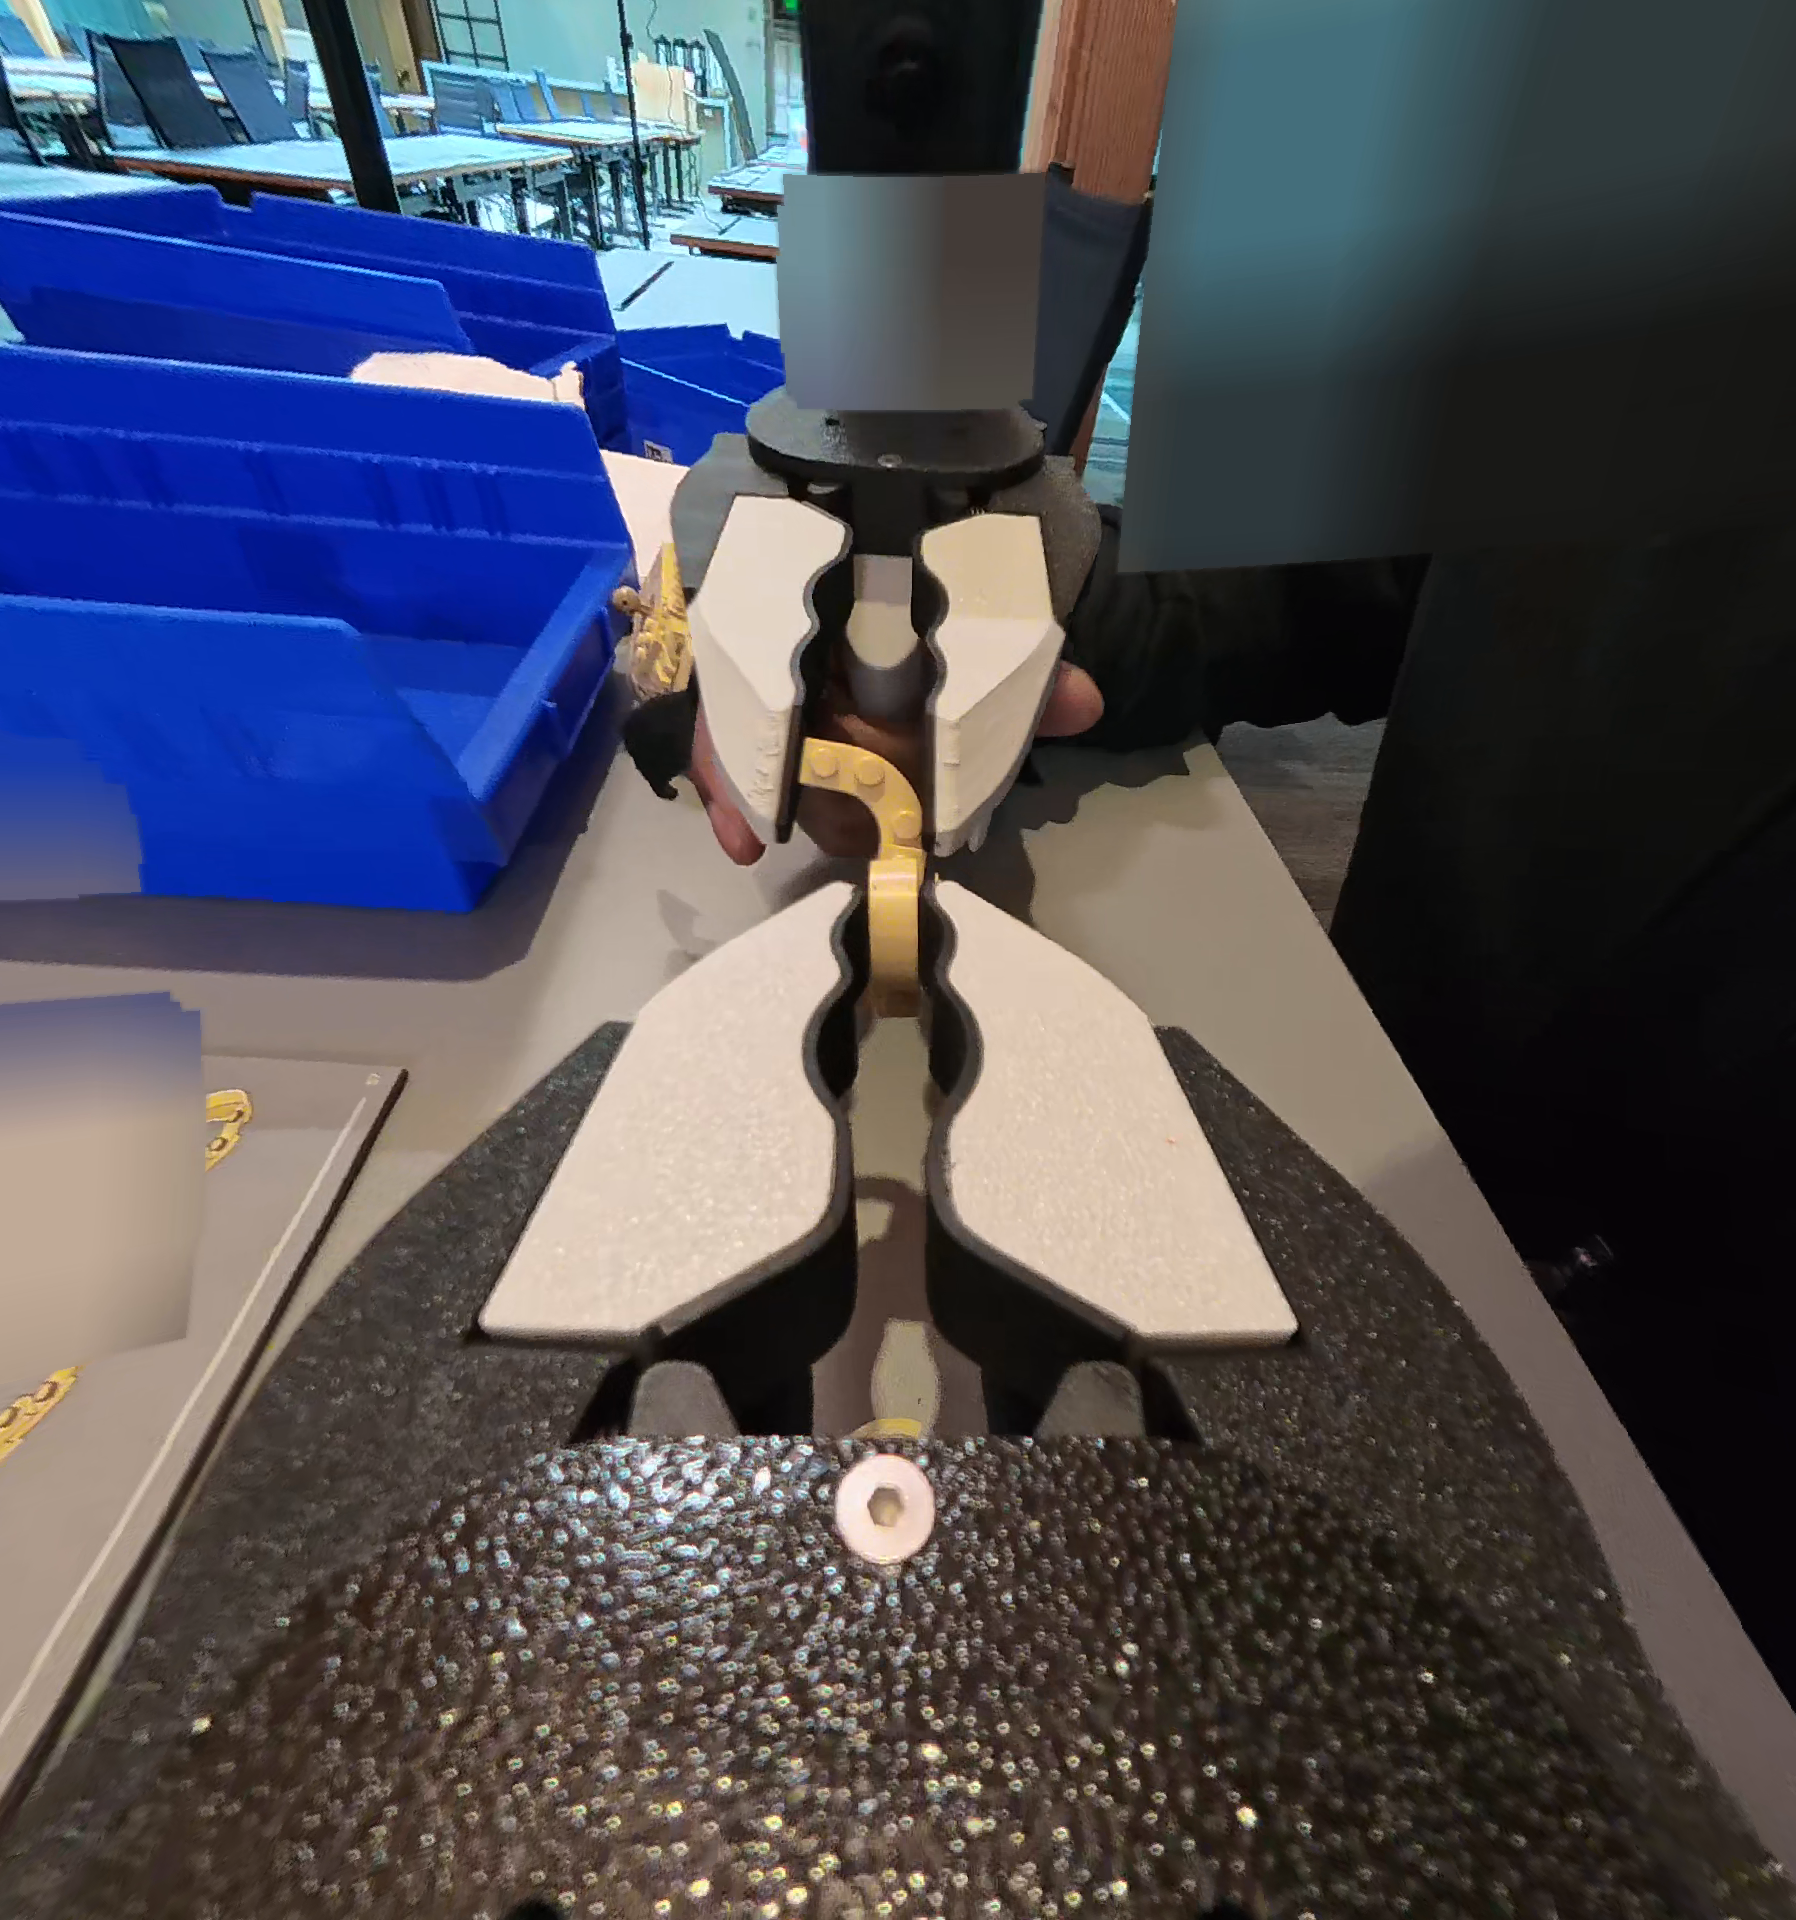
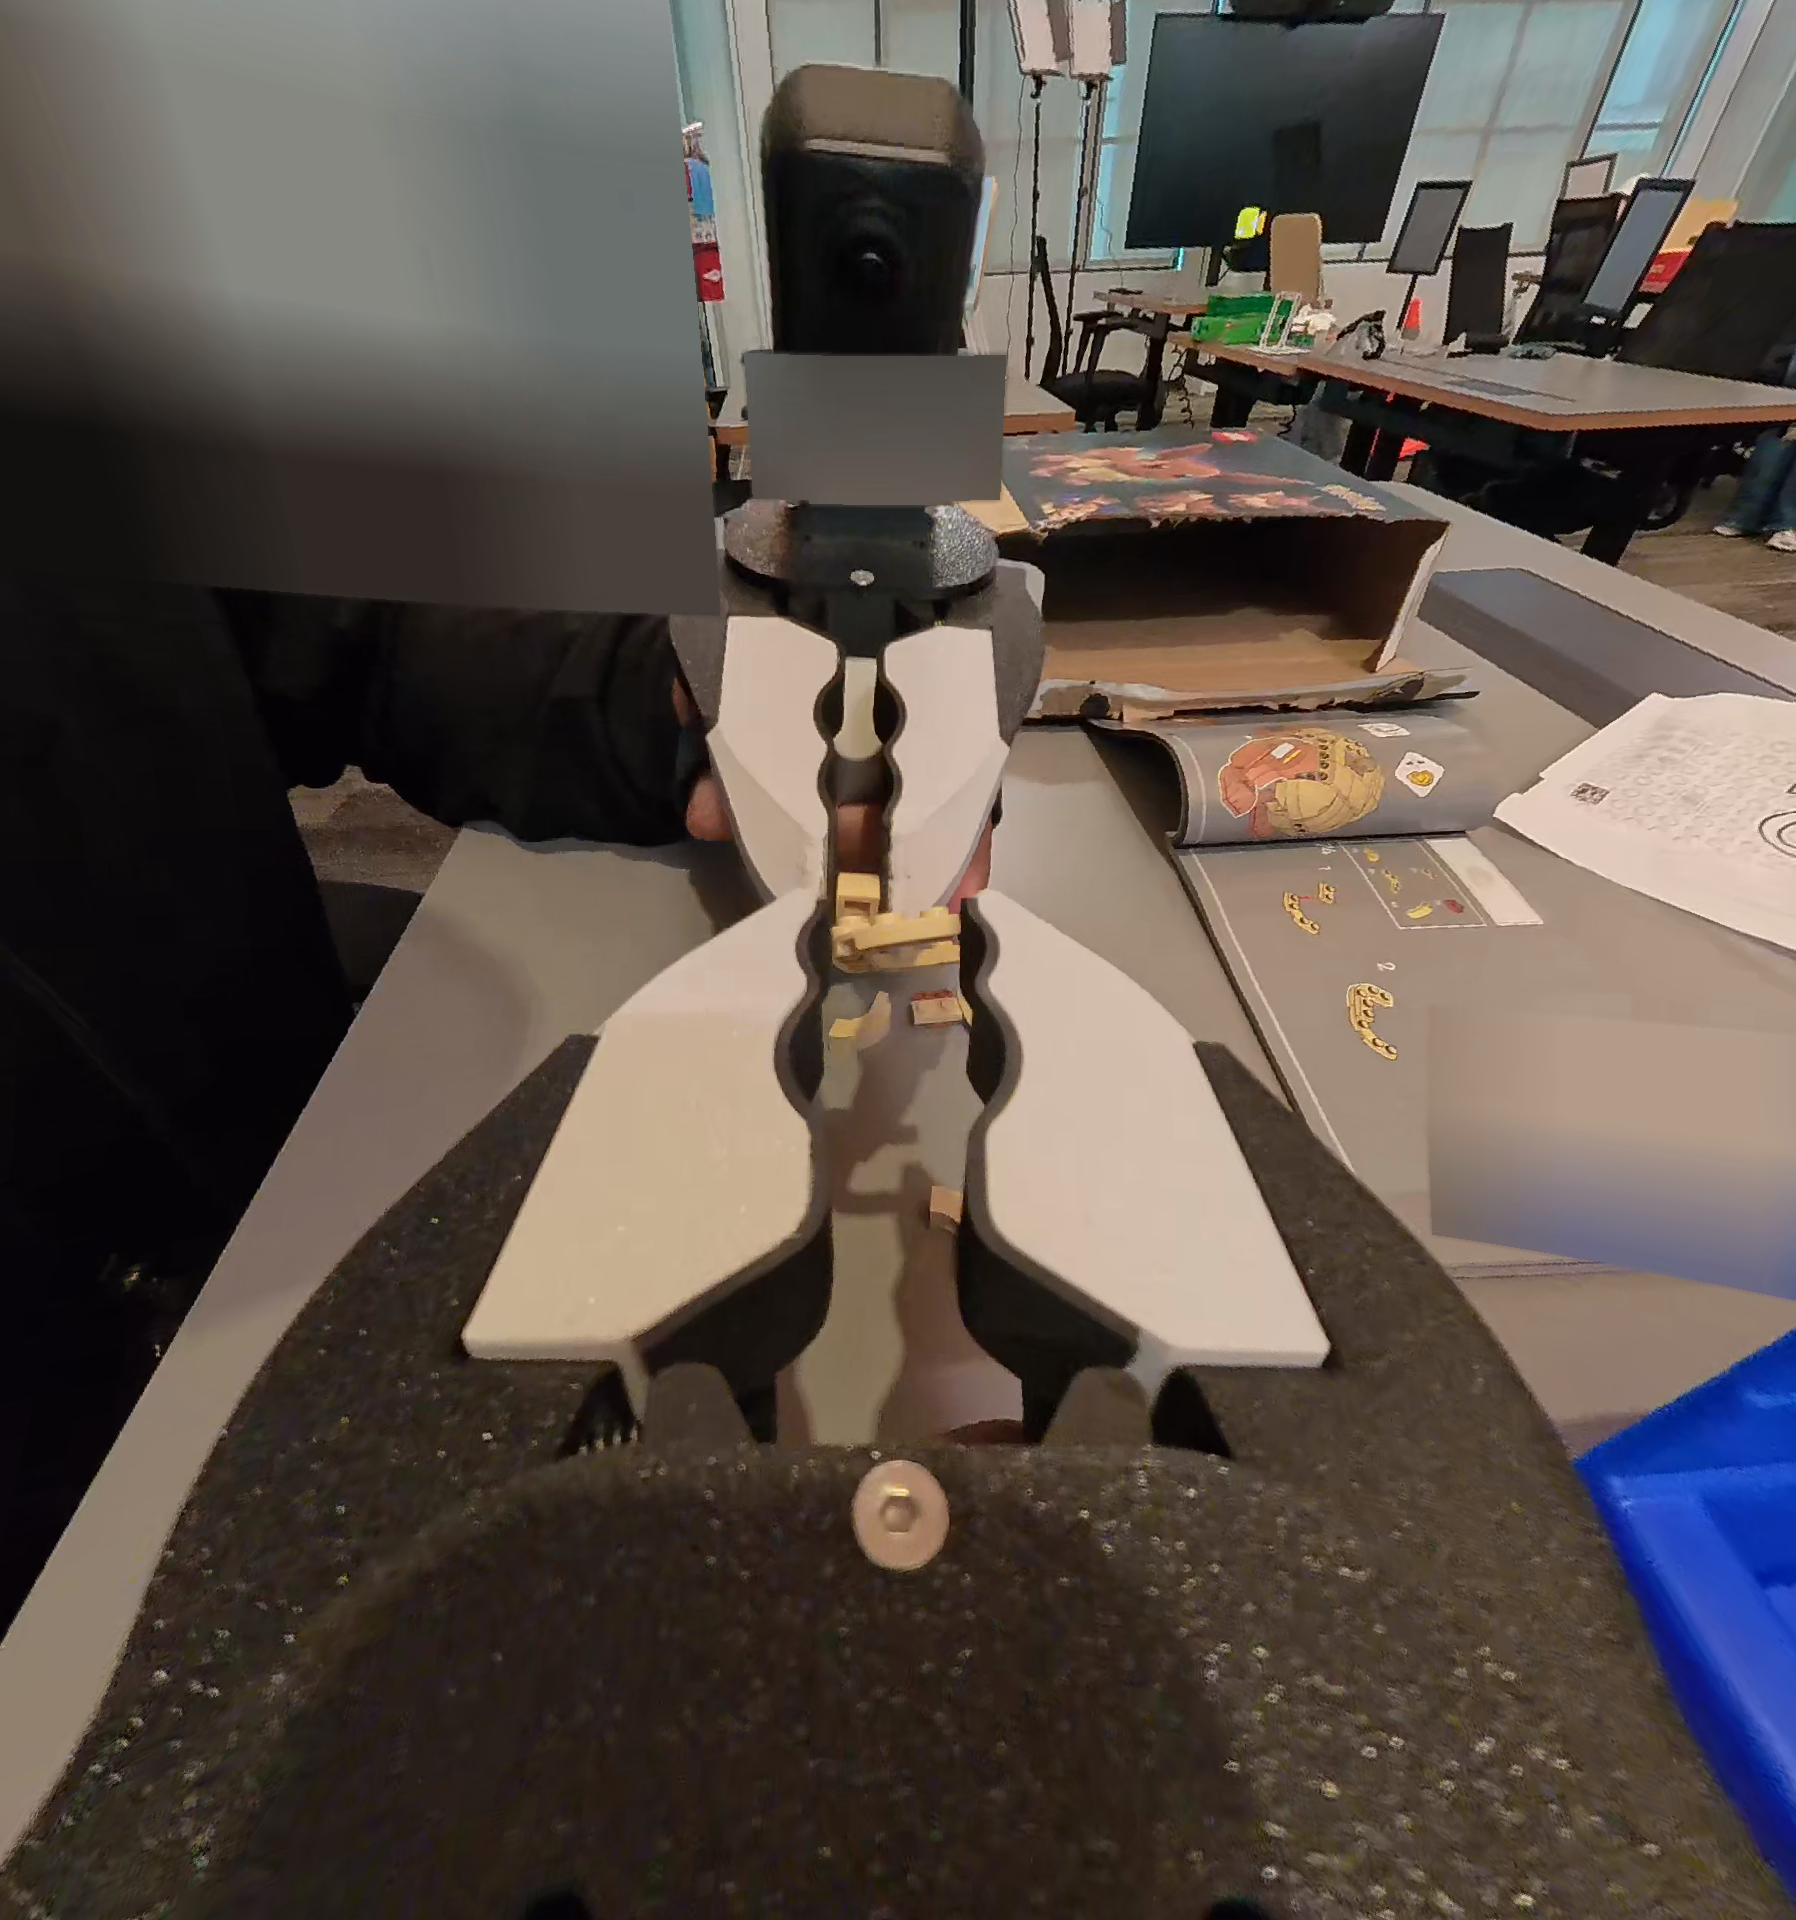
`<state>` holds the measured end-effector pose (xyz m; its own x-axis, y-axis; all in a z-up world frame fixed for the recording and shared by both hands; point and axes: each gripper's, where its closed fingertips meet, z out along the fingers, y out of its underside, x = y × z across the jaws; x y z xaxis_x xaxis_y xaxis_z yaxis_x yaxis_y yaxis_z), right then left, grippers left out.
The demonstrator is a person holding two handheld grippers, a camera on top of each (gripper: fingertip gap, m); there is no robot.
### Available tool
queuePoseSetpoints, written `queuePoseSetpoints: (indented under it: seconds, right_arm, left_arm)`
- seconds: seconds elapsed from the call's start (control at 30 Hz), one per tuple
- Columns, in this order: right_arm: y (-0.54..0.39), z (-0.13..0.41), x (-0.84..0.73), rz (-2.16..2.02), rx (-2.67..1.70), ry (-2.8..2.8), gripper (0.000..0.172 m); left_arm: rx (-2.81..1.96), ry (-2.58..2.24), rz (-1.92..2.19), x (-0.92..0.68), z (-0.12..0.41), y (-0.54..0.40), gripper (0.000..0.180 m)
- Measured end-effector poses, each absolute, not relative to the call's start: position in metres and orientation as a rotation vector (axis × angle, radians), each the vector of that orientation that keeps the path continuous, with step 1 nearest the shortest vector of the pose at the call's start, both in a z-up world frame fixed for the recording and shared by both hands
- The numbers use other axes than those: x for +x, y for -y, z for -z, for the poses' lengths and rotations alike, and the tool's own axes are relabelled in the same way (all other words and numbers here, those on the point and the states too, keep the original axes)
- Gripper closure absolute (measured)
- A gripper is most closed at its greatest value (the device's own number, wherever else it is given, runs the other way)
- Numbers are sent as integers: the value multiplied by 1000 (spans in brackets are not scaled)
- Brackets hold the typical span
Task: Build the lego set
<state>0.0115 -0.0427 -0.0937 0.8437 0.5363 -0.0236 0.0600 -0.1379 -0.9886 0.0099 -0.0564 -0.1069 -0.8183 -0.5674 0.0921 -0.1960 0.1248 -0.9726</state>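
Grippers meet above the table [image 1: 1133, 935]: my left gripper [image 1: 892, 940] clamps a tan curved brick [image 1: 892, 935], my right gripper [image 2: 889, 940] pinches a tan studded arch [image 2: 899, 935].

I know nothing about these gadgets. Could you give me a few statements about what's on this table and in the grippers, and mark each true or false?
1. The two hand-held grippers face each other tip to tip above the table. True.
2. The left hand-held gripper pinches a red block. False: it holds a narrow tan piece.
3. The right hand-held gripper holds a tan curved studded piece. True.
4. The bins are green. False: blue.
5. An open booklet lies on the table. True.
6. The cardboard box is sealed shut. False: its end is open.
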Motion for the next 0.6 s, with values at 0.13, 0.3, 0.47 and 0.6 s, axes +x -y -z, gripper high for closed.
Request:
queuePoseSetpoints:
  seconds: [0.13, 0.3, 0.47, 0.6]
  right_arm:
    - [42, 94, 13, -399, -1672, 480, 149]
    - [42, 92, 14, -334, -1656, 500, 149]
    - [39, 99, 21, -309, -1696, 488, 149]
    - [39, 98, 36, -262, -1721, 459, 149]
  left_arm:
    - [-826, -2122, 1821, 9, 107, 52, 173]
    - [-993, -2071, 1930, 14, 105, 41, 180]
    - [-1079, -2105, 1879, 18, 118, 33, 180]
    - [-1048, -2213, 1613, 19, 135, 25, 171]
